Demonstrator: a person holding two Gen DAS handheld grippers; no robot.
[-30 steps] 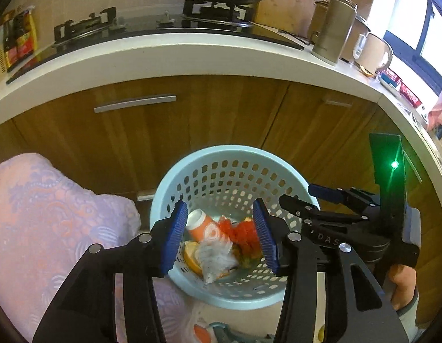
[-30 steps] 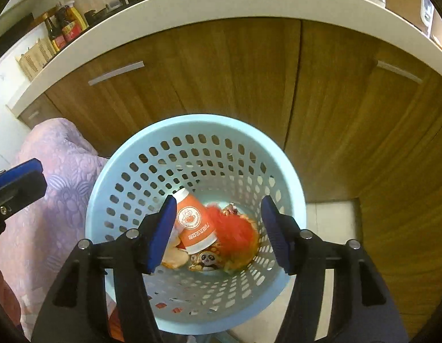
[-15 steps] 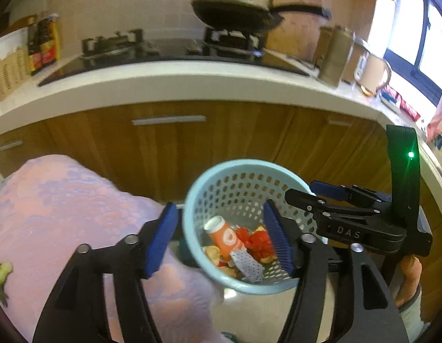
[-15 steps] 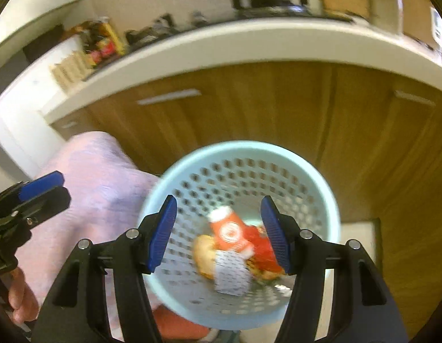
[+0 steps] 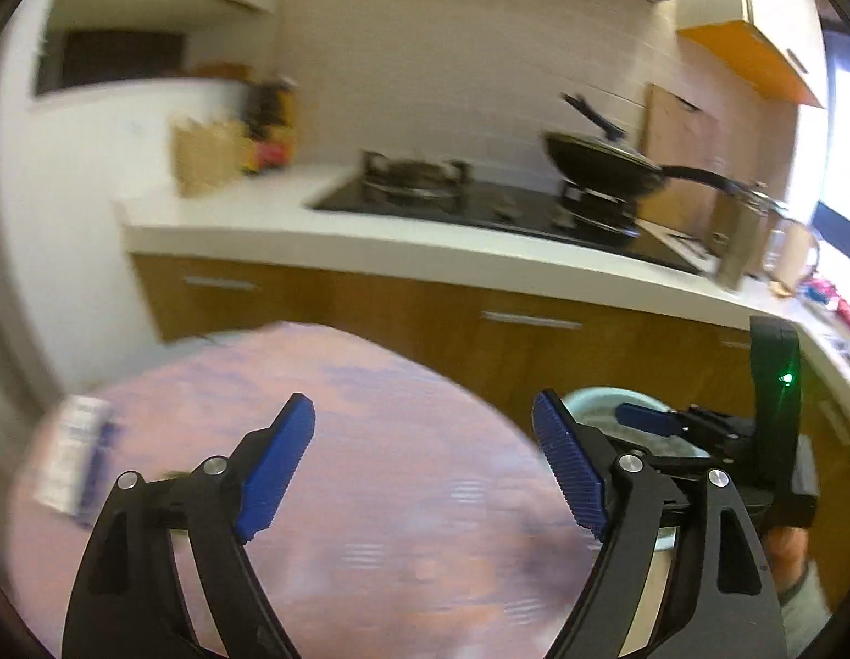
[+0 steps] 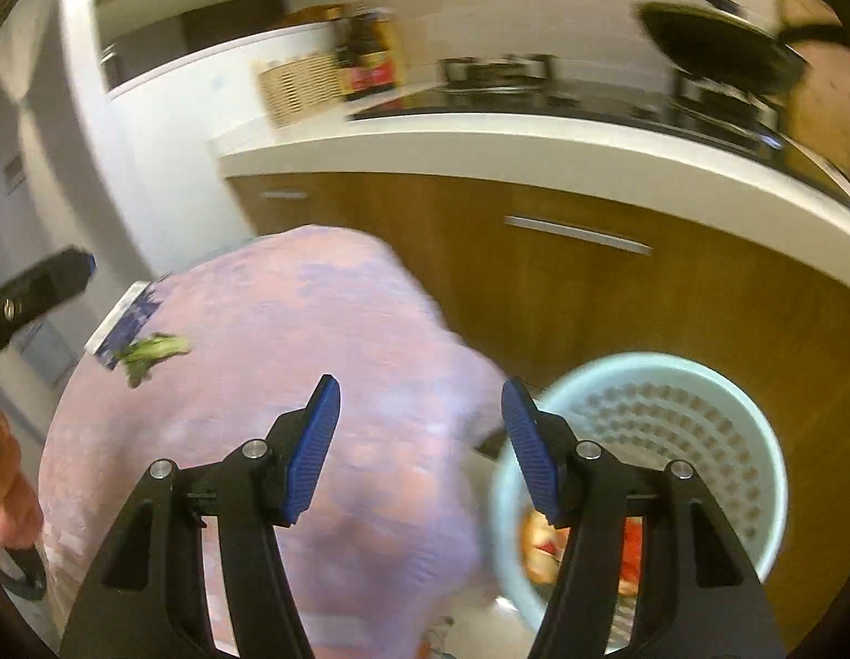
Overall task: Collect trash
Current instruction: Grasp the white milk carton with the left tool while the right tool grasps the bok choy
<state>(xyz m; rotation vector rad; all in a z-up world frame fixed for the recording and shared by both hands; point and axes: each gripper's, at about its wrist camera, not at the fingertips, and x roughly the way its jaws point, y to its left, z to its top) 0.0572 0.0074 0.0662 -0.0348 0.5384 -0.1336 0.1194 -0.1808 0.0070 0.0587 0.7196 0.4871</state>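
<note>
Lying on the pink cloth point(image 6: 315, 384) are a green scrap point(image 6: 150, 352) and a wrapper point(image 6: 122, 324), far from the basket point(image 6: 754, 439). Left gripper point(image 5: 425, 467) has just opened wide, empty. Right gripper point(image 6: 419, 450) is half open, empty. Reach slowly and pinch only the scrap.

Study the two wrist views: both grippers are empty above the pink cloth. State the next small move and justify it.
Probably carry the left gripper toward the green scrap beside the blue-and-white packet on the pink cloth; its jaws have just been opening with nothing between them, and the basket already holds trash.
</note>
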